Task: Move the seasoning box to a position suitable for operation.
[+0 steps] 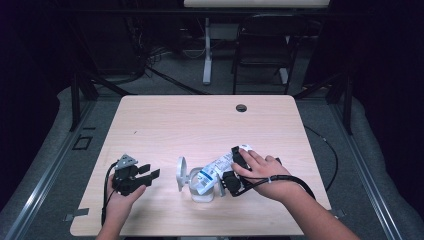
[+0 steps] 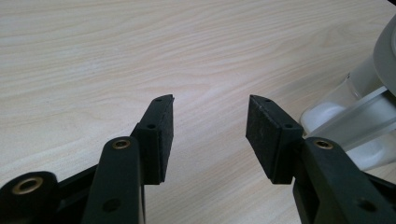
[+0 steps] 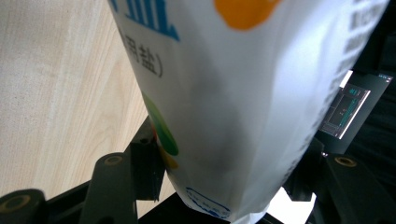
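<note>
From the high view, your right tongs [image 1: 234,170] gripped a white bag [image 1: 216,170] with blue print, tilted so that its lower end reached into the mouth of a clear glass jar [image 1: 202,189]. The jar stood on the counter [image 1: 165,120] near its front edge, between your two hands, with its hinged white lid [image 1: 181,173] swung open to the left. Your right hand [image 1: 260,170] lay over the tongs and hid most of their body from this camera.

The right gripper view supplied what the high view could not: the bag [image 3: 233,93] sat directly between the two black jaws, pressed on both sides, with blue characters, an orange patch and green marks readable on its face. The jar was not visible here, since the bag blocked the line of sight.

Your left tongs [image 1: 142,176] rested low over the counter, to the left of the jar and apart from it. The left gripper view confirmed their state: the jaws stood released, with bare counter [image 2: 116,56] between the pads [image 2: 164,135]. It also showed the jar [image 2: 355,126] close at the right edge, a detail of nearness that the high view gave only roughly.
</note>
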The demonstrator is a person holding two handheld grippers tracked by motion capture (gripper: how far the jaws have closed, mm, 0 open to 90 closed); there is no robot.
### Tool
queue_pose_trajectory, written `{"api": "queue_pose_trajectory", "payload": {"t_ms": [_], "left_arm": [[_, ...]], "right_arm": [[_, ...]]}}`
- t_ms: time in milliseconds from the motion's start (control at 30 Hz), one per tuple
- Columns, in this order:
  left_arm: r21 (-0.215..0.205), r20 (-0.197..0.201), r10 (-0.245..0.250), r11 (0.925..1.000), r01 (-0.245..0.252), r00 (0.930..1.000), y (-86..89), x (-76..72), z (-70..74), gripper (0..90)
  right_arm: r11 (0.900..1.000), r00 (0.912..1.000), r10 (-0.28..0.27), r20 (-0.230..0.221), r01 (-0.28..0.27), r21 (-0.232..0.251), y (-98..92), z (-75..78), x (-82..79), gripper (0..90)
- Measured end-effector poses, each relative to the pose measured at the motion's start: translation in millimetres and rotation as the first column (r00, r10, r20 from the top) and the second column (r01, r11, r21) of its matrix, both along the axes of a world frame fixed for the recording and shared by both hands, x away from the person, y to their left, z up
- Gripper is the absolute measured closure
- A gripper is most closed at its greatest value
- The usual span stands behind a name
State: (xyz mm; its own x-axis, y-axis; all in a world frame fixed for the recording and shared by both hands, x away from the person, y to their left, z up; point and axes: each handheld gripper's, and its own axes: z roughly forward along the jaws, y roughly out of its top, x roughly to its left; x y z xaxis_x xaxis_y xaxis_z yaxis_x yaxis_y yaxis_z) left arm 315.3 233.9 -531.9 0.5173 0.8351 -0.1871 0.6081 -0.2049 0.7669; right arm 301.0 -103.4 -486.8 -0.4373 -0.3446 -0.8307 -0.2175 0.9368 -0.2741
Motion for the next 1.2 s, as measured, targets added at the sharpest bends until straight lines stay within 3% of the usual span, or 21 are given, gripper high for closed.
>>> {"api": "queue_pose_trajectory", "payload": {"t_ms": [200, 233, 333, 1200], "left_arm": [[-0.001, -0.001, 0.000, 1.0000, 0.000, 1.0000, 0.0, 0.1, -0.1, 52.0], [-0.001, -0.001, 0.000, 1.0000, 0.000, 1.0000, 0.0, 0.1, -0.1, 52.0], [-0.001, 0.001, 0.003, 1.0000, -0.003, 1.0000, 0.0, 0.1, -0.3, 52.0], [-0.002, 0.003, 0.005, 1.0000, -0.005, 1.0000, -1.2, -0.1, -1.1, 52.0]], "right_arm": [[1.000, 1.0000, 0.000, 0.009, 0.000, -0.018, 1.0, 1.4, -0.6, 43.1], [1.000, 0.9998, 0.017, -0.014, -0.017, 0.026, -1.1, -1.8, 1.6, 43.1], [1.000, 0.9999, 0.009, 0.007, -0.009, -0.011, 0.5, 0.3, 0.0, 43.2], [1.000, 0.9999, 0.012, 0.007, -0.012, -0.014, 0.7, 0.4, 0.0, 43.3]]}}
